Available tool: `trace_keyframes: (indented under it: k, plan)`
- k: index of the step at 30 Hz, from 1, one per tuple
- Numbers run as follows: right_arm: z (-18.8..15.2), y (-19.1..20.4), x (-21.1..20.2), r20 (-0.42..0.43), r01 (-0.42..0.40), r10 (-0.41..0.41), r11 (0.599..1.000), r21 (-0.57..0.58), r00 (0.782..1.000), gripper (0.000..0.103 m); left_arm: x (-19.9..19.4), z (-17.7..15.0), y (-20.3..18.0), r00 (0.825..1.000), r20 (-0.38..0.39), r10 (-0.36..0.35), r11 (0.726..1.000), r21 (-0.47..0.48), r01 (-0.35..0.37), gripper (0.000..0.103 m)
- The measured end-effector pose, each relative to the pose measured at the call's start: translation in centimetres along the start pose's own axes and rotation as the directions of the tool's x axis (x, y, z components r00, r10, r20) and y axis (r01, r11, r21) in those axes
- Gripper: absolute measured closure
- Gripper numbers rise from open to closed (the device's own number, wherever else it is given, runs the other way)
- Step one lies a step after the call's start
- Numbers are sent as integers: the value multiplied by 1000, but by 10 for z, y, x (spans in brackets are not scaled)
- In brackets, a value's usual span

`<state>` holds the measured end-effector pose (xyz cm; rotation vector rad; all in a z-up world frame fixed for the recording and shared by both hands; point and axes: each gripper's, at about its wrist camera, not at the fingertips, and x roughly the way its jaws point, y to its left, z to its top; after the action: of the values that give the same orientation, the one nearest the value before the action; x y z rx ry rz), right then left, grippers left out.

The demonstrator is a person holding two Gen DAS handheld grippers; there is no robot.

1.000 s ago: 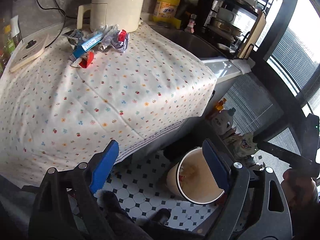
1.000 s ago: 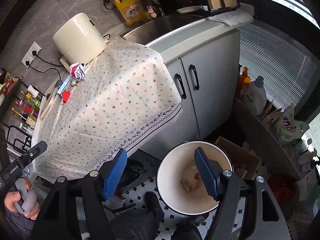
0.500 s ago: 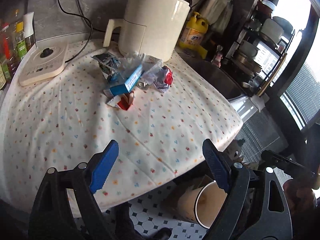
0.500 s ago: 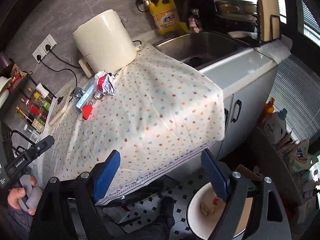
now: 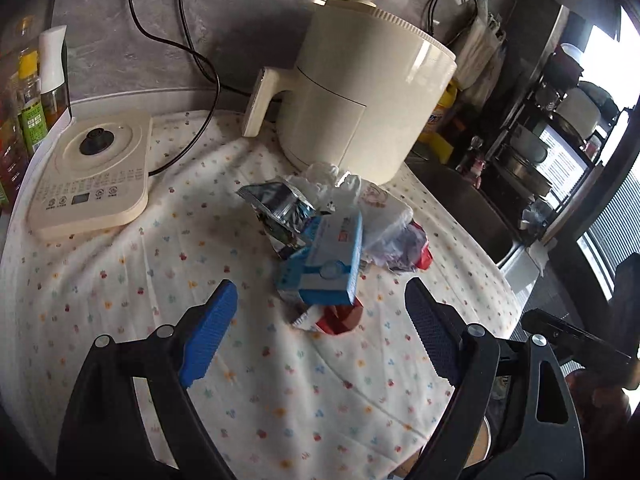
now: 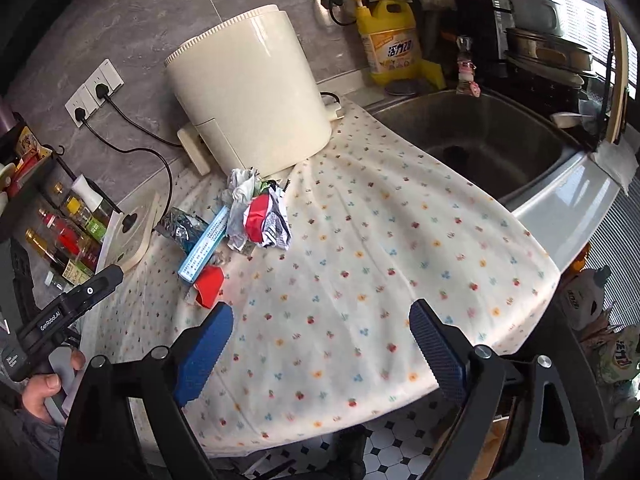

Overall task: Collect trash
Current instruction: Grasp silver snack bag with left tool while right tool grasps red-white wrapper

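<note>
A trash pile lies on the flowered cloth (image 5: 120,280) in front of a cream appliance. It holds a blue-and-white carton (image 5: 324,264), a silver foil pouch (image 5: 280,204), a red wrapper (image 5: 340,318) and crumpled plastic (image 5: 384,216). My left gripper (image 5: 319,304) hangs open just short of the pile, with the red wrapper seen between its blue pads and untouched. Further back over the cloth, my right gripper (image 6: 320,316) has its jaws opening and nothing between them. From there the carton (image 6: 204,246) and a crumpled red-and-white wrapper (image 6: 264,216) lie ahead to the left.
The cream appliance (image 5: 360,100) stands behind the pile, with a flat cooker base (image 5: 88,176) and bottles (image 5: 32,112) to its left. A sink (image 6: 480,136), a yellow detergent bottle (image 6: 390,46) and a dish rack are on the right. A bin rim (image 5: 482,446) shows below the table edge.
Both views have swung up from the bin on the floor to the tabletop. The trash pile has come much closer to the left gripper. The right jaws have widened.
</note>
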<state>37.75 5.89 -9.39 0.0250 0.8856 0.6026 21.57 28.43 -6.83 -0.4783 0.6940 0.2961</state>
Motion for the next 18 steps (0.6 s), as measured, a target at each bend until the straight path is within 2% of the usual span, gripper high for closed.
trace_keyframes:
  k: [9, 18]
  plan:
    - [34, 27, 51, -4, -7, 7, 1000, 6, 1000, 14, 47, 42, 30, 999, -24, -30, 1000, -4, 30, 18]
    - [54, 45, 110, -88, 2, -4, 1000, -19, 996, 15, 95, 62, 42, 994, -90, -64, 997, -39, 60, 18]
